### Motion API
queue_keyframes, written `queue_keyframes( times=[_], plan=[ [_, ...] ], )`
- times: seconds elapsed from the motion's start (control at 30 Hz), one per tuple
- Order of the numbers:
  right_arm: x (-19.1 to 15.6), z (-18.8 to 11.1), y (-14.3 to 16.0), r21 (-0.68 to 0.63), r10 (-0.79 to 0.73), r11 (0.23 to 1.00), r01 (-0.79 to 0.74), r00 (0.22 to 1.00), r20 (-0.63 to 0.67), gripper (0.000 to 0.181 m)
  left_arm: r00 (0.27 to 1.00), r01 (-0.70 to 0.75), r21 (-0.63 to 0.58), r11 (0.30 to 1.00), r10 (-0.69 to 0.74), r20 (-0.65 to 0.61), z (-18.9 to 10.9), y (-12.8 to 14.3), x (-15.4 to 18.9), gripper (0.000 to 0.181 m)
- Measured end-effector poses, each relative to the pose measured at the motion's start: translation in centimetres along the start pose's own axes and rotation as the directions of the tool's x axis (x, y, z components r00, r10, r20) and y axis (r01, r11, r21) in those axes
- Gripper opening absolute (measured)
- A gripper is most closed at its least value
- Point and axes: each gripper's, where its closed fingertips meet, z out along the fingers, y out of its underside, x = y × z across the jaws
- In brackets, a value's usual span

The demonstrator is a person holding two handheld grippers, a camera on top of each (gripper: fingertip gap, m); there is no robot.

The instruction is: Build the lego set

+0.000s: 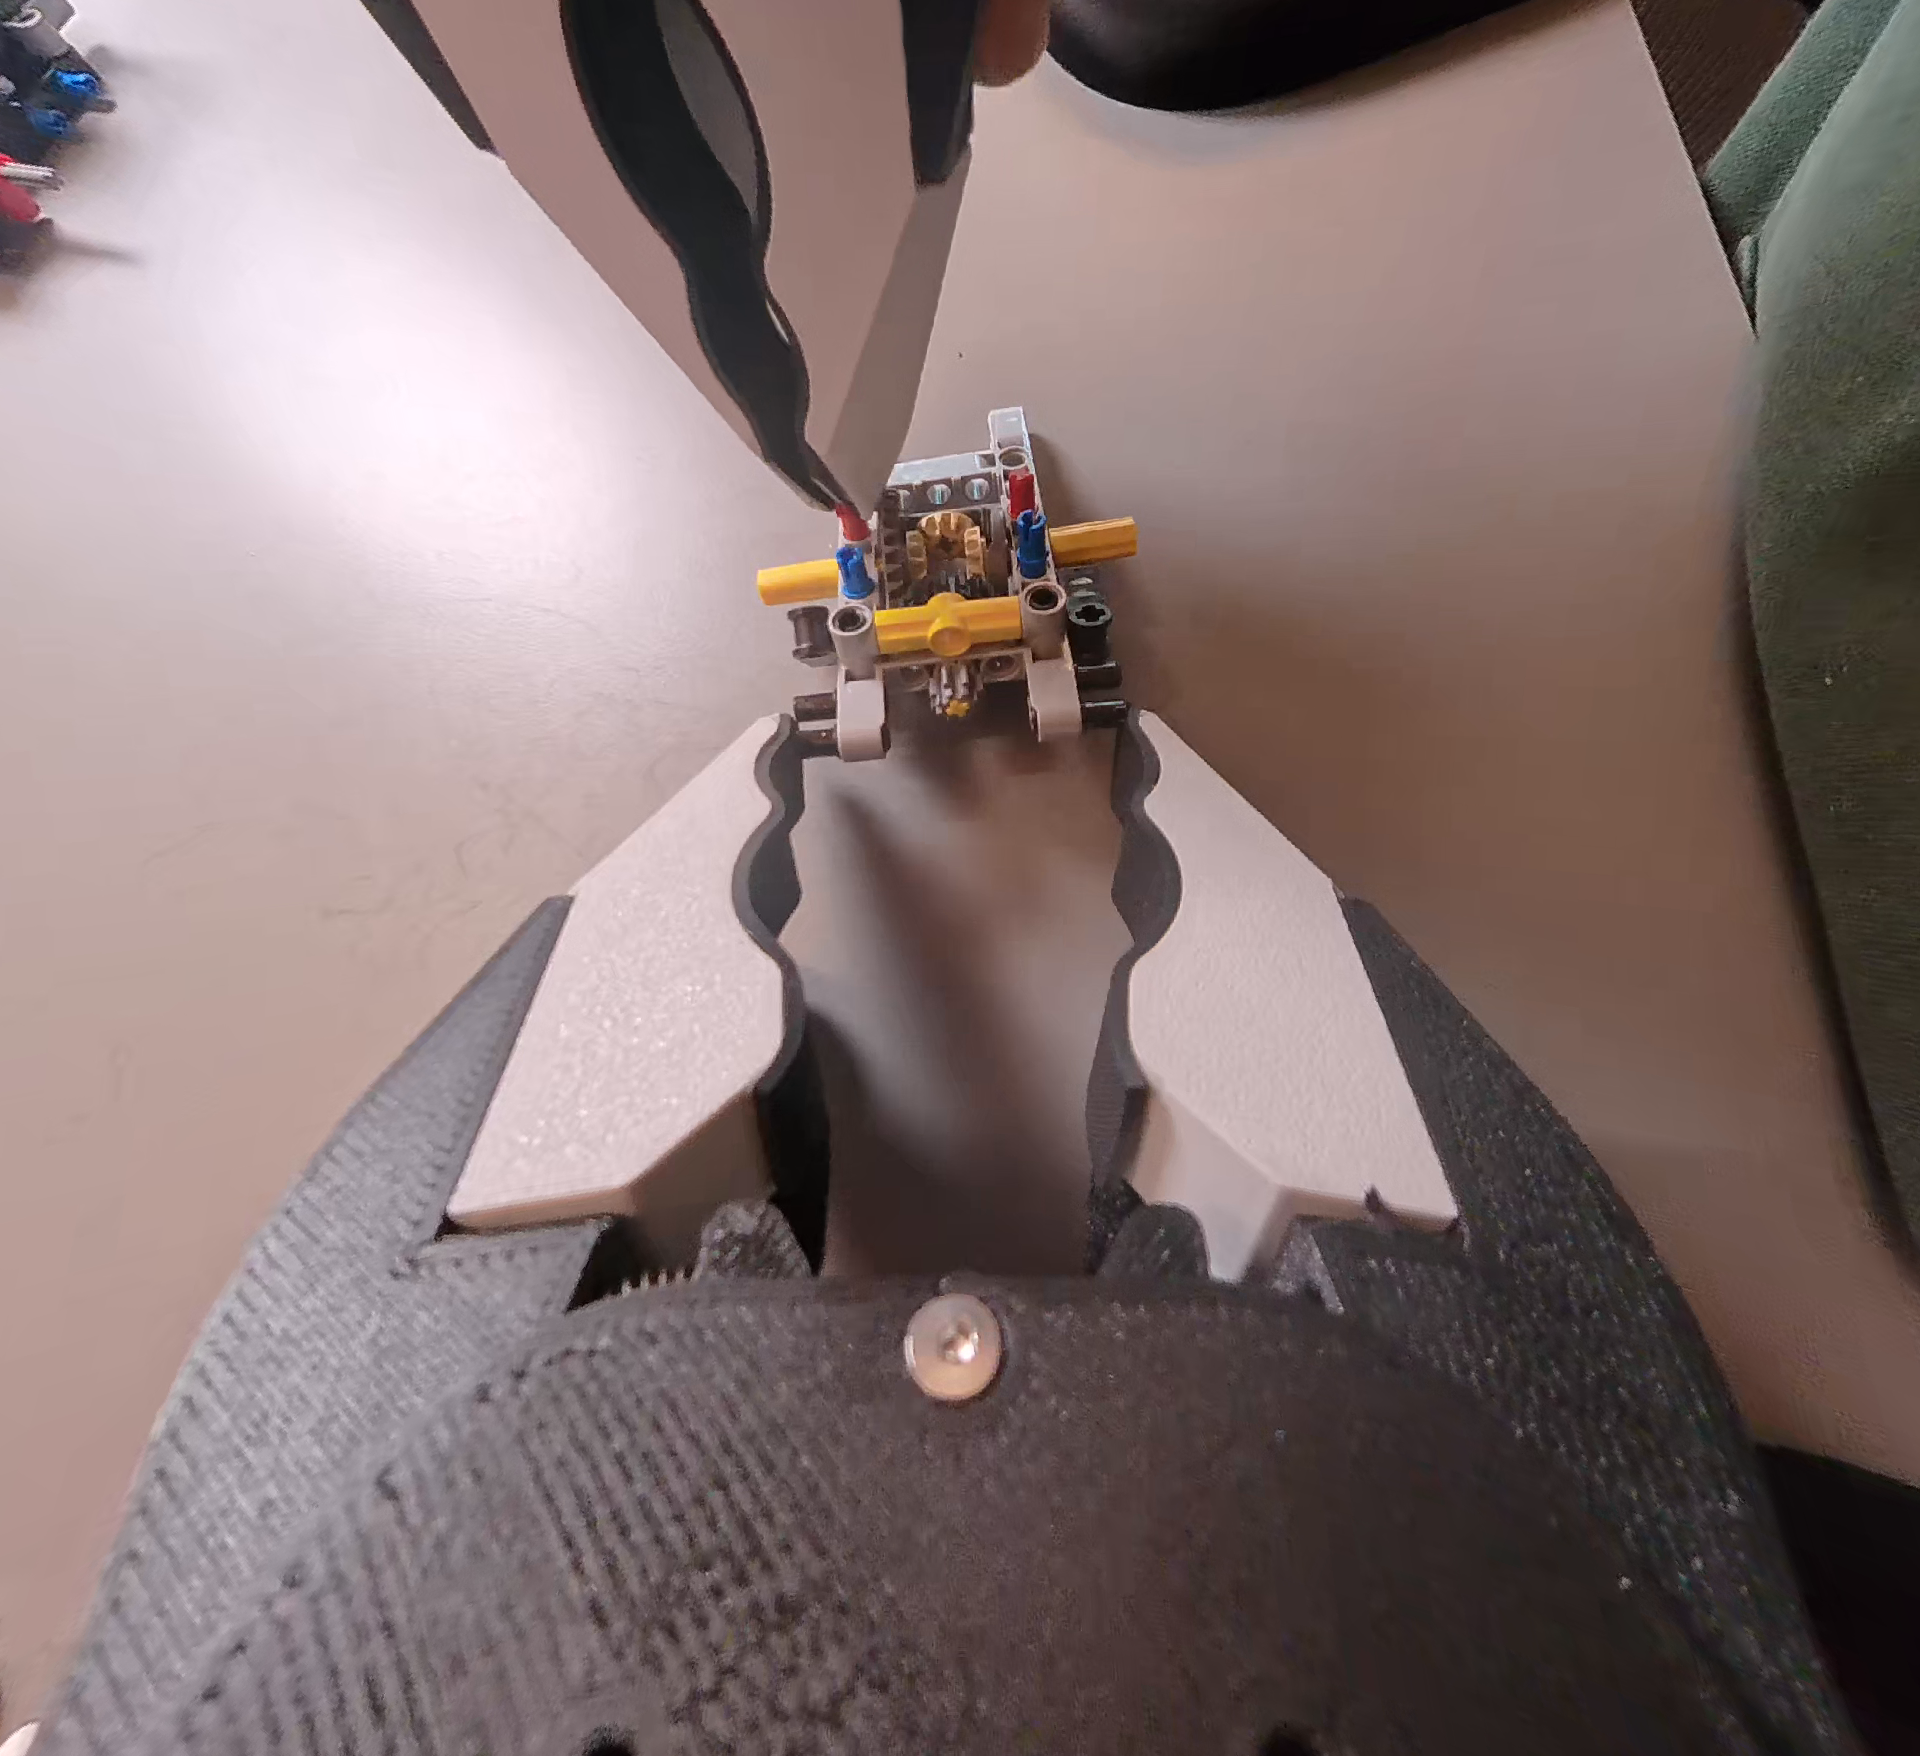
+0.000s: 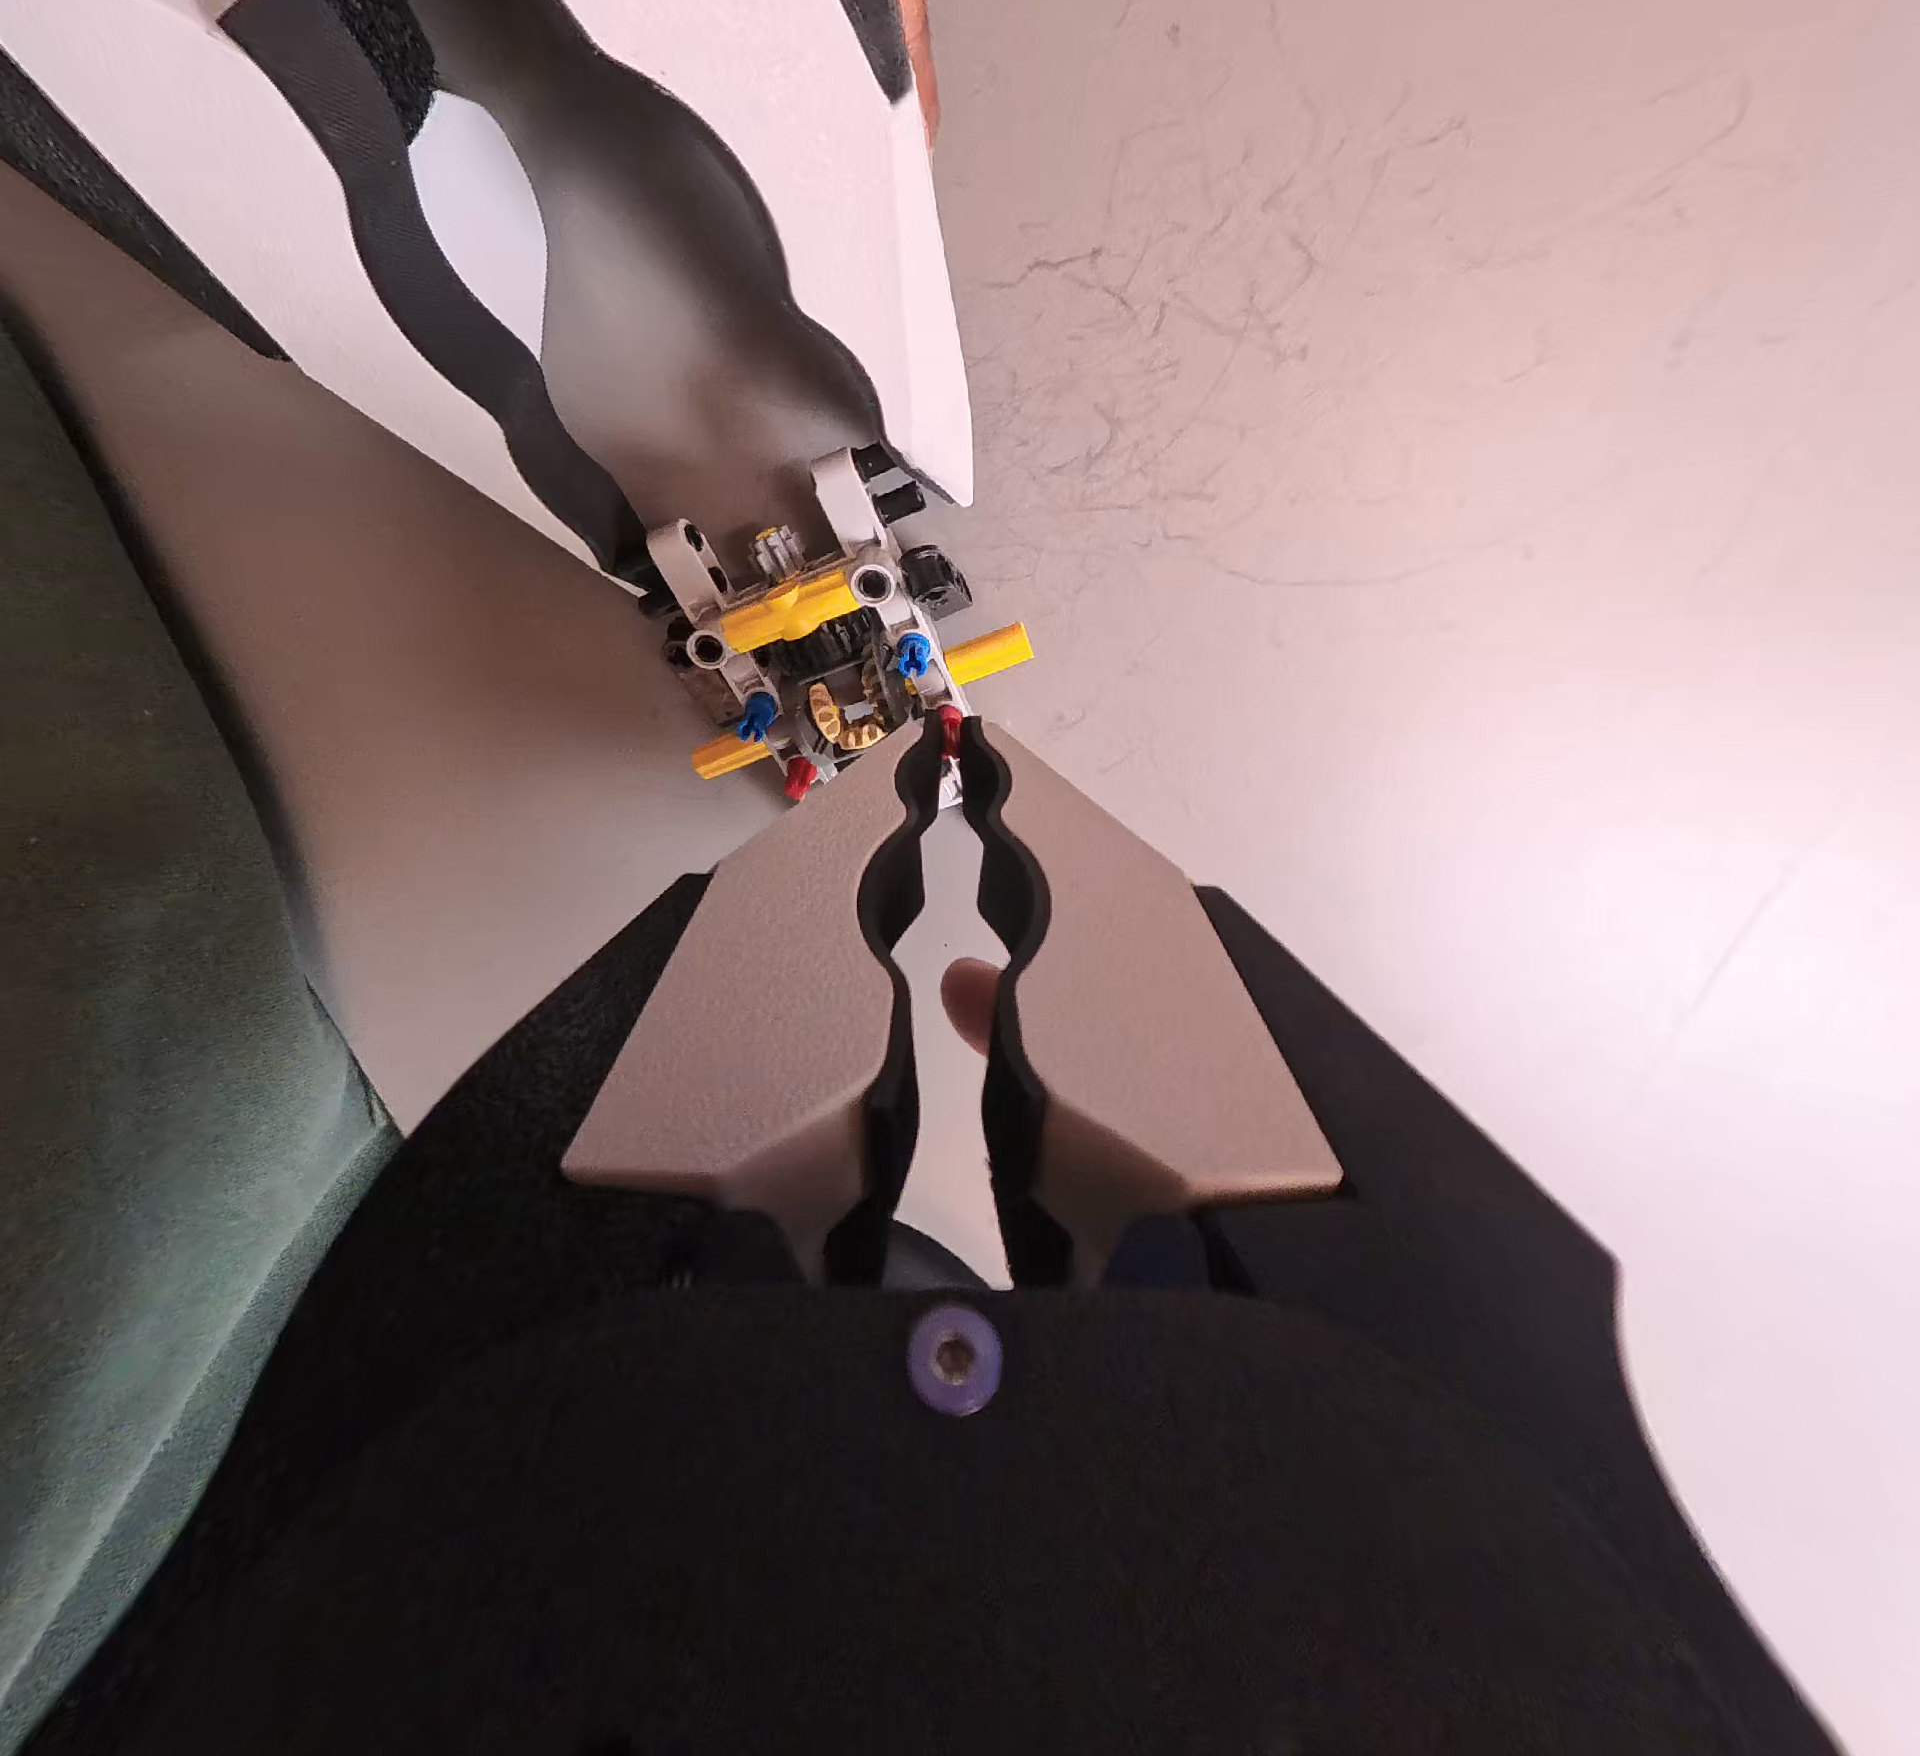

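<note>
A: Item one, the lego assembly (image 1: 951,610)?

B: Grey Technic frame on the beige table (image 1: 312,563), near its right edge. Fitted: yellow axles sticking out left and right, a yellow cross-piece along the near side, tan gears in the middle, blue pins and a red pin (image 1: 1021,491) standing upright, black connectors at the right side.

A: Item two, left gripper (image 1: 961,730)?

B: Jaws spread fairly wide, tips bracketing the near end of the assembly at its black side pins; contact looks likely.

A: Item three, right gripper (image 2: 948,735)?

B: Jaws narrow, pinching a second red pin (image 2: 947,724) at the assembly's far-left corner.

A: Sundries?

B: Loose blue, red and black parts (image 1: 42,96), far left on the table. Green fabric (image 1: 1839,511) at the right.
</note>
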Motion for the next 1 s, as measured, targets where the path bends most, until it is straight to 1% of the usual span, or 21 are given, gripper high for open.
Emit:
queue_keyframes(
  times=[0.2,0.27,0.33,0.4,0.43,0.5,0.57,0.63,0.67,0.7,0.8,0.87,0.93,1.0],
  plan=[
    [-0.2,0.1,0.0,-0.005,0.011,1.000,-0.011,1.000,0.020,0.002,1.000,0.000,-0.004,1.000,0.000,-0.009,-0.1,0.1,0.1,0.059],
    [-0.3,0.0,-0.1,0.016,-0.027,1.000,0.027,0.999,0.029,0.002,1.000,0.004,-0.003,1.000,-0.004,-0.014,-0.2,0.1,0.2,0.059],
    [-0.4,-0.3,-0.1,0.072,-0.040,0.997,0.037,0.998,0.048,0.002,1.000,-0.026,-0.009,1.000,0.026,0.003,-0.3,0.2,0.1,0.060],
    [-0.6,-1.2,-0.3,0.176,-0.094,0.981,0.083,0.994,0.056,0.004,0.998,-0.060,0.011,0.998,0.060,0.015,-0.4,-0.2,0.1,0.060],
    [-0.7,-1.8,-0.4,0.240,-0.097,0.968,0.079,0.993,0.065,0.009,0.998,-0.065,0.026,0.998,0.065,0.013,-0.6,-0.5,0.2,0.060],
    [-0.8,-2.7,-0.4,0.364,-0.071,0.931,0.022,0.990,0.120,0.021,0.996,-0.092,0.060,0.994,0.091,0.012,-0.7,-1.1,0.5,0.060],
    [-0.8,-3.1,0.0,0.448,-0.044,0.893,-0.047,0.981,0.190,0.034,0.993,-0.119,0.065,0.991,0.119,0.016,-0.7,-1.2,0.6,0.060],
    [-0.7,-3.8,0.1,0.535,-0.002,0.833,-0.144,0.965,0.263,0.039,0.991,-0.134,0.042,0.990,0.133,0.031,-0.4,-0.5,0.3,0.060],
    [-0.8,-4.5,-0.1,0.580,0.011,0.791,-0.196,0.952,0.307,0.042,0.992,-0.129,0.059,0.990,0.128,0.022,-0.4,-0.7,0.5,0.060],
    [-0.5,-4.6,0.0,0.602,0.025,0.768,-0.221,0.948,0.316,0.042,0.991,-0.134,0.075,0.988,0.133,0.024,-0.5,-1.0,0.5,0.060],
    [0.3,-3.7,1.2,0.625,0.051,0.754,-0.205,0.966,0.255,0.042,0.988,-0.152,0.094,0.984,0.149,0.043,-0.7,-1.2,0.3,0.060],
    [0.4,-2.8,2.0,0.606,0.097,0.749,-0.269,0.949,0.301,0.040,0.983,-0.179,0.109,0.978,0.174,0.061,-0.8,-1.4,0.2,0.060],
    [0.4,-2.1,2.3,0.599,0.129,0.733,-0.323,0.930,0.343,0.038,0.976,-0.214,0.146,0.966,0.203,0.083,-1.1,-1.9,0.1,0.060],
    [0.0,-2.0,2.0,0.607,0.114,0.719,-0.338,0.919,0.376,0.035,0.965,-0.252,0.189,0.949,0.234,0.116,-1.5,-2.5,0.0,0.060]
  ],
)
